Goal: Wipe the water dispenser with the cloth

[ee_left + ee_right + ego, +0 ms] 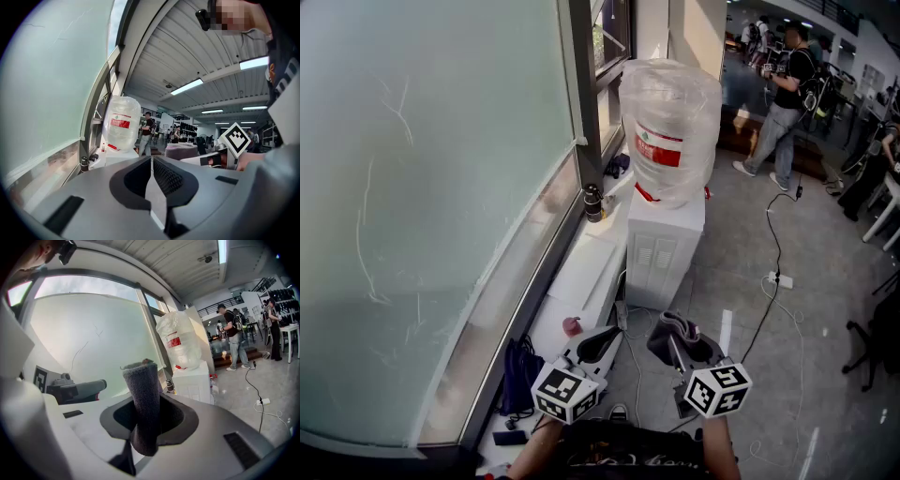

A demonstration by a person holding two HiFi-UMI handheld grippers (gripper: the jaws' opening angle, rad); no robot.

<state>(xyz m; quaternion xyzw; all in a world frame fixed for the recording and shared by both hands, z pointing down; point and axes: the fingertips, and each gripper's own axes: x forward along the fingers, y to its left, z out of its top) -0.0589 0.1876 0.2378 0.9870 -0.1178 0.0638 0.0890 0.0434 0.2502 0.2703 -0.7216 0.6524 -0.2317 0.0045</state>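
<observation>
The water dispenser (666,251) is a white cabinet standing by the window, topped by a big clear bottle (672,127) with a red label and plastic wrap. It is about a metre ahead of both grippers. My right gripper (680,341) is shut on a dark grey cloth (675,330), which stands up between its jaws as a folded roll (144,399). My left gripper (602,345) hangs beside it to the left, jaws together with nothing in them (152,177). The dispenser (120,126) also shows small ahead in the left gripper view, and in the right gripper view (190,378).
A frosted window (431,187) and its white sill (581,281) run along the left. On the sill are a dark bottle (593,202) and a pink thing (572,326). A blue bag (520,375) lies below. Cables and a power strip (780,279) cross the floor. People (786,94) stand far back.
</observation>
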